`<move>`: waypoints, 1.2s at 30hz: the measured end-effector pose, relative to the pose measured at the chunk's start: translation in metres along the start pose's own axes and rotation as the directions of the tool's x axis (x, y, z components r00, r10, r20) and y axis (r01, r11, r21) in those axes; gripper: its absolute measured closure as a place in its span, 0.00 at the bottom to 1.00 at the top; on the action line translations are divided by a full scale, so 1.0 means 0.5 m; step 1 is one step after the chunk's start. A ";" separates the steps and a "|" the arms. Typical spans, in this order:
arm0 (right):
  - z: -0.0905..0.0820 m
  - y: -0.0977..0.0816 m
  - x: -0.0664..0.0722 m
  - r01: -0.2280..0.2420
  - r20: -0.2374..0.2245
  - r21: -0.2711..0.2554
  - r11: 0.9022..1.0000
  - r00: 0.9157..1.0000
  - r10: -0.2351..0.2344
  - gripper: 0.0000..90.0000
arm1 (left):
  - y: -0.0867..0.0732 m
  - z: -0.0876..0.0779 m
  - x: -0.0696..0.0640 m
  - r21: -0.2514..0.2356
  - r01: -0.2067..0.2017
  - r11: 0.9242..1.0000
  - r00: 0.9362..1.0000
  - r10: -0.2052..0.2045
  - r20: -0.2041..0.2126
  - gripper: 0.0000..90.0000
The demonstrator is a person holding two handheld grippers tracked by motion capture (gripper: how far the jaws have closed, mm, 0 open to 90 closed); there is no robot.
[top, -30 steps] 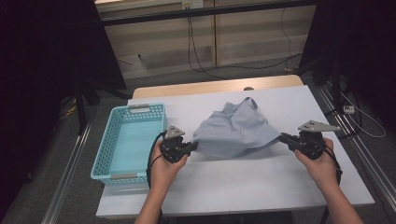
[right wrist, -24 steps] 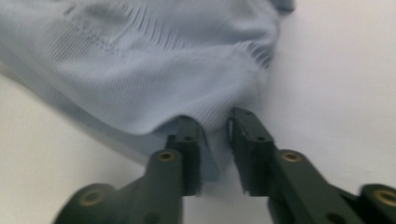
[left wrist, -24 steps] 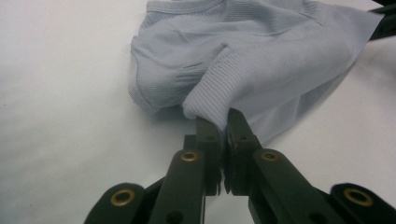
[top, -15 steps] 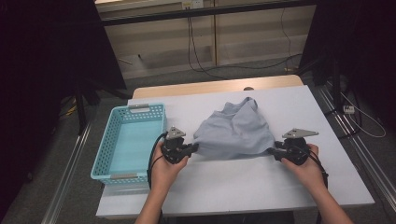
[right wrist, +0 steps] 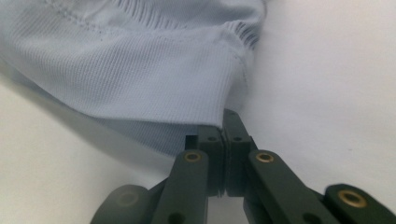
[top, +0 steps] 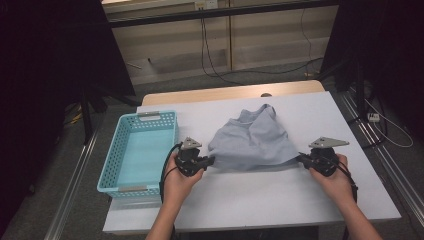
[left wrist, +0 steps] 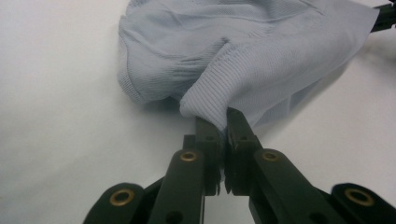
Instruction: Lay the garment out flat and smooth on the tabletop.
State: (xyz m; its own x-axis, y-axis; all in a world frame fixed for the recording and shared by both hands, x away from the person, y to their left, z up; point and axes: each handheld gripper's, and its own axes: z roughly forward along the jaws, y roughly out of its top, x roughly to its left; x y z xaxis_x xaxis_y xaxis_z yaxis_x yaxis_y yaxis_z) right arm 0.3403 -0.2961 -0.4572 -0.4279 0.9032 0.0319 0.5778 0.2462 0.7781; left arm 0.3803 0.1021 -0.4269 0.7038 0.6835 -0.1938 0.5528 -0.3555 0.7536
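A pale blue-grey knit garment (top: 252,140) lies bunched in the middle of the white table (top: 280,200). My left gripper (top: 211,160) is at its near left corner, jaws shut on a fold of the ribbed hem (left wrist: 210,100). At the near right corner my right gripper (top: 301,158) has just been closing, and its jaws now pinch the corner of the hem (right wrist: 205,109). In the left gripper view my left gripper (left wrist: 218,119) points across the garment (left wrist: 243,51). In the right gripper view my right gripper (right wrist: 223,122) sits low over the table.
A light blue plastic basket (top: 112,172) stands empty on the left part of the table, close to my left hand. A wooden strip (top: 230,93) runs along the table's far edge. Cables (top: 390,135) lie on the floor to the right.
My right hand has shifted a little left and nearer, and the garment's right corner now hangs less stretched. The left hand and its grip have not moved.
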 end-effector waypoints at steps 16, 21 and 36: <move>-0.033 -0.003 -0.010 -0.026 -0.009 -0.026 0.999 1.000 0.025 1.00 | 0.007 0.005 -0.011 0.026 -0.001 1.000 0.999 0.000 0.039 0.93; -0.021 -0.004 0.004 0.000 -0.017 -0.007 1.000 1.000 0.000 0.99 | 0.006 0.007 -0.011 0.026 0.003 1.000 0.999 -0.004 0.032 0.93; 0.008 -0.010 0.026 0.023 -0.035 0.053 0.998 0.999 -0.021 0.79 | 0.004 0.007 -0.008 0.032 0.010 0.999 0.999 -0.011 0.030 0.93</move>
State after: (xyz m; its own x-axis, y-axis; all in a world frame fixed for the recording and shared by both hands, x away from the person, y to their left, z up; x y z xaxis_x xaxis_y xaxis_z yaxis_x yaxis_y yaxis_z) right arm 0.3347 -0.2844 -0.4633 -0.4641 0.8850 0.0374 0.6037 0.2851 0.7444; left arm 0.3802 0.0964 -0.4269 0.7103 0.6683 -0.2209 0.5742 -0.3686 0.7310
